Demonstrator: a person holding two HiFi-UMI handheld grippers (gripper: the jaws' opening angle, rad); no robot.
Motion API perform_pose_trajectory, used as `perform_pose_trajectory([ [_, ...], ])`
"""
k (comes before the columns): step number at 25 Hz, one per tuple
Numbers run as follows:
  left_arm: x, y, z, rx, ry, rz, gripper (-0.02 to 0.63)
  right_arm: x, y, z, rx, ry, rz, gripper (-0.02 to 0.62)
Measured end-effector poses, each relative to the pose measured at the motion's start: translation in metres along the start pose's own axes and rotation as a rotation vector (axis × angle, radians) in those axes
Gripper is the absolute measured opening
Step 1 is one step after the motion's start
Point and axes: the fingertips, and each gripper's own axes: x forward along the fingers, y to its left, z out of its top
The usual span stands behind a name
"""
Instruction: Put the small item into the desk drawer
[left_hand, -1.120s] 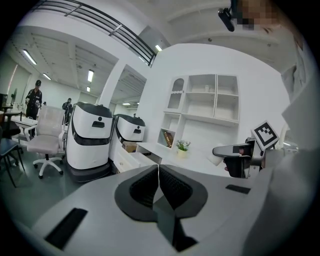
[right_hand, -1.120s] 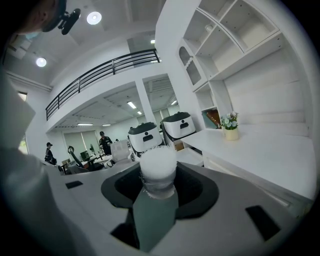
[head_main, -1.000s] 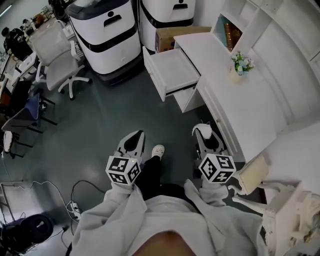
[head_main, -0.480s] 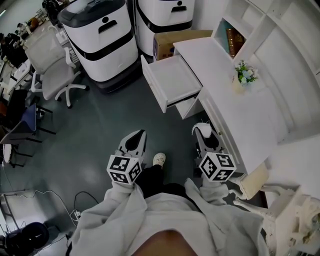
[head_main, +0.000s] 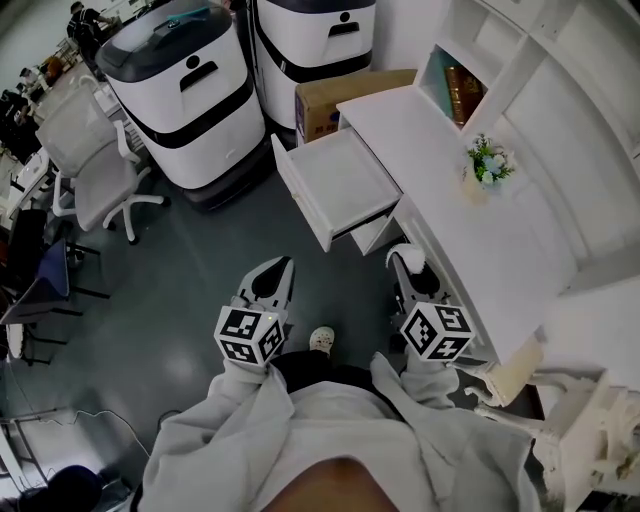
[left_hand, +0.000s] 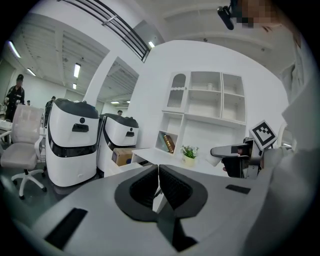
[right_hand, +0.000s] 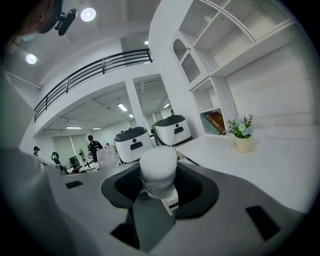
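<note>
As my right fingers (right_hand: 198, 195) clenched the small white item (right_hand: 158, 167), left fingers (left_hand: 173, 188) shut empty, any slip risked dropping it short of the drawer (head_main: 338, 180).

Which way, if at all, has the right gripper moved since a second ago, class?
Yes: the right gripper, shut on the small white item, has come forward, closer to the open desk drawer in the head view.
</note>
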Motion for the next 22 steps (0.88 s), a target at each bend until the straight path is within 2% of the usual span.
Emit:
perform_pose_trajectory([
  [9,0.020,0.012,-0.005,-0.010,0.029,-0.036,0.023,0.017,-0.007,-0.006,0.019,0.019,-0.040,0.193],
  [16,0.019,0.019,-0.016,-0.048,0.050,-0.020,0.021,0.016,-0.012,-0.014,0.022,0.053,-0.056,0.193],
  [22,0.027,0.031,-0.024,-0.075,0.056,0.012,0.021,0.035,-0.014,-0.022,0.019,0.082,-0.030,0.193],
])
